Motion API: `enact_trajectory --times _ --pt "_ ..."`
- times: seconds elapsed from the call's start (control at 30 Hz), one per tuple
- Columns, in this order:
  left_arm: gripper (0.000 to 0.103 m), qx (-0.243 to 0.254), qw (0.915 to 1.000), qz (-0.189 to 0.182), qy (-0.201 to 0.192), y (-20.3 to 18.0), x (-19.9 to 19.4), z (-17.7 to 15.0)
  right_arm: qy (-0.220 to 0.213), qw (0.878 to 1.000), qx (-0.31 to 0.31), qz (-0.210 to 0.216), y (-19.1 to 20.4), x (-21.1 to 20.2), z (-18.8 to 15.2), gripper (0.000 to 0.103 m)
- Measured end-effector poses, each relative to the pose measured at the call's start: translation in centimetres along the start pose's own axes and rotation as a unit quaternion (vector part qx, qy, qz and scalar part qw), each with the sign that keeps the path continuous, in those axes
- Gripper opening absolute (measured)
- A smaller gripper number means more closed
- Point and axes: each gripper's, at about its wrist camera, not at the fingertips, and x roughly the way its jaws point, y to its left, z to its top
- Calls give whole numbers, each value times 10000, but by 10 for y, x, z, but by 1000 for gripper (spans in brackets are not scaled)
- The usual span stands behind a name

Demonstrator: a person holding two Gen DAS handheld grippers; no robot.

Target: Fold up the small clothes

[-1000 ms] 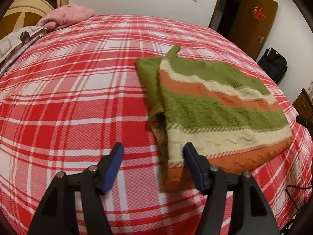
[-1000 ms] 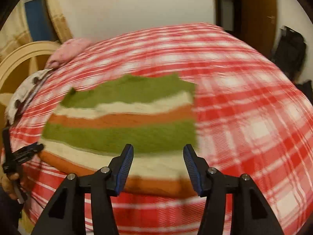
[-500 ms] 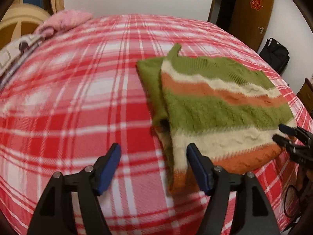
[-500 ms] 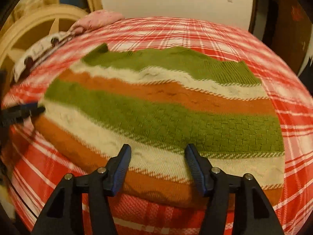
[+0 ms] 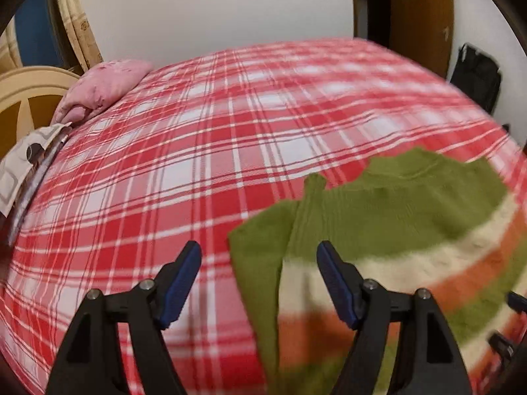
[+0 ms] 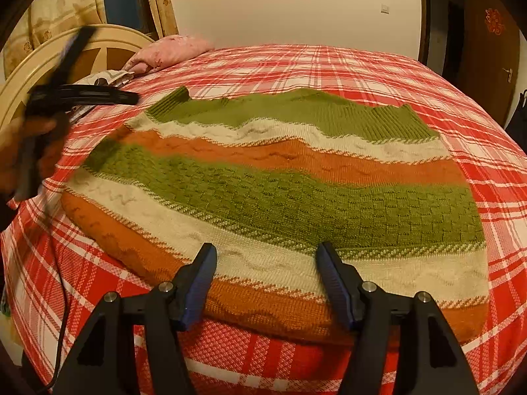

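Bedroom, plaid bed (image 6: 378, 65) | sweater (image 6: 280, 177) lies mid-bed, sleeves seemingly folded in | left tongs (image 5: 258, 276) and right tongs (image 6: 265, 278) both released, empty, above sweater | body fold remains

Left gripper (image 5: 258, 275) and right gripper (image 6: 266, 271), both with jaws wide apart, empty.

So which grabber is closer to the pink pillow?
Left, probably. In the right wrist view the left gripper is up by the sweater's far-left corner, toward the pink pillow. The right gripper sits at the sweater's near orange hem, farther away.
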Motion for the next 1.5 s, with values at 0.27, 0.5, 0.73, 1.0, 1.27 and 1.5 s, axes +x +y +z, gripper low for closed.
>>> enact_trajectory --times 0.27,0.5,0.73,1.0,1.27,1.5 --pt "78 -533 9964 573 319 54 39 -10 -94 9998 98 110 -2 -8 0 65" --pt "79 -1202 9923 -252 164 110 5 -62 81 9989 -430 192 48 -15 15 65" --pt "83 -1463 9867 -694 -159 145 -36 -109 -126 9648 -2627 -3 165 -5 10 65" --pt "90 -1752 9824 -627 -151 177 -37 -140 -338 9307 -3624 -364 251 19 8 65" --pt "90 -1790 9791 -939 -206 179 -38 -142 -667 9111 -3941 -1004 284 47 11 63" --pt "90 -1721 9723 -1561 -251 171 -33 -127 -702 9266 -3620 -740 275 36 14 18"
